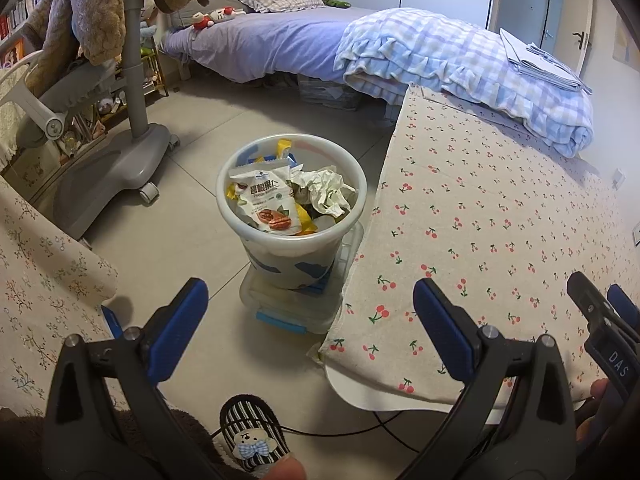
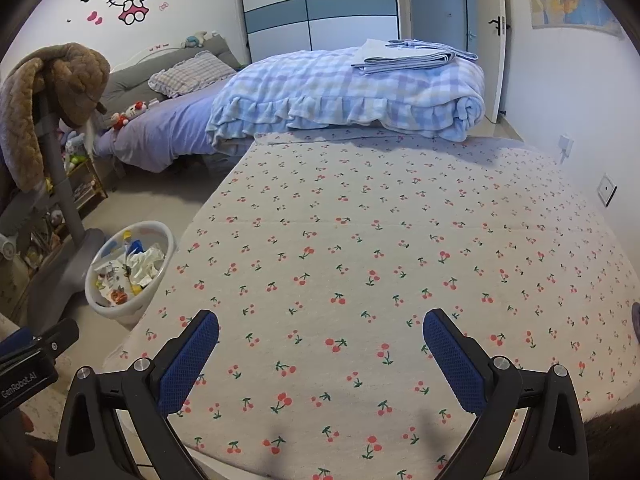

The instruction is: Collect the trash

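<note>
A white trash bin (image 1: 294, 236) stands on the floor beside the table, full of snack wrappers (image 1: 270, 202) and crumpled paper (image 1: 326, 192). The same trash bin (image 2: 130, 270) shows at the left of the right wrist view. My left gripper (image 1: 310, 304) hangs open above the floor just in front of the bin, with nothing between its blue fingers. My right gripper (image 2: 320, 338) is open over the cherry-print tablecloth (image 2: 380, 240), empty too. No loose trash shows on the cloth.
A bed with a folded blue checked blanket (image 1: 460, 68) lies behind the table. A grey chair base on castors (image 1: 120, 164) stands left of the bin. A clear plastic box (image 1: 292, 304) sits under the bin. A slippered foot (image 1: 254, 436) and a cable are on the floor.
</note>
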{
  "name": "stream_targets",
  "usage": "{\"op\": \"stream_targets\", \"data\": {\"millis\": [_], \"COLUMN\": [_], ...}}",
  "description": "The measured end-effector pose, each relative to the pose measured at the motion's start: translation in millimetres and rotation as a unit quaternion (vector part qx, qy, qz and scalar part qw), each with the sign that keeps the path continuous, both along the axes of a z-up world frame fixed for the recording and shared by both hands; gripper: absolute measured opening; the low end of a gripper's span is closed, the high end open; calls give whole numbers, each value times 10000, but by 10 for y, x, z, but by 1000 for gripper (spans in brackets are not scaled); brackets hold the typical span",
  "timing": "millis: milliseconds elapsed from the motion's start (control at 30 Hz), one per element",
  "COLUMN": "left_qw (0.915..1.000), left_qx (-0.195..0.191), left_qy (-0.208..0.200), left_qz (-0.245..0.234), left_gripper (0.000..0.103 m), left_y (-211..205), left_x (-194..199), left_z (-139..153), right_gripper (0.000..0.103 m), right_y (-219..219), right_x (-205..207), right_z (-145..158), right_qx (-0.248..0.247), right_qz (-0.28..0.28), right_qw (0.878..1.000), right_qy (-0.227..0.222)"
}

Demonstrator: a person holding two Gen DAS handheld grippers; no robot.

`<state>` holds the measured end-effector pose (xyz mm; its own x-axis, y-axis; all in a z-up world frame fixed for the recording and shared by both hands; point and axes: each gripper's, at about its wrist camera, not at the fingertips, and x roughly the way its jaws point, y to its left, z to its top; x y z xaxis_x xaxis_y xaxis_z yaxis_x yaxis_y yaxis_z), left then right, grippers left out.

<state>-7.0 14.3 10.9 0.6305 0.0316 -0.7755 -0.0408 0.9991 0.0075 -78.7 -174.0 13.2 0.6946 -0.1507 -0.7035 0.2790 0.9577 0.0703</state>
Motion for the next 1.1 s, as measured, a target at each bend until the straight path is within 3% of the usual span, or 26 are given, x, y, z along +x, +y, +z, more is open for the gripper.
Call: {"op": "stream_targets", "data": {"millis": [1100], "left_qw": [9999], "left_qx": [-79], "left_qy": [-82], "left_qz": [-45], "left_gripper": [102], "left_y": [-13], "left_x": [-13], "left_z": [38], "right_gripper": [103], "right_y": [9], "right_x": [-1], "right_z": [-26], "right_qx": [108], "right_qz": [20], "right_qw": [9999], "right_qy": [56]}}
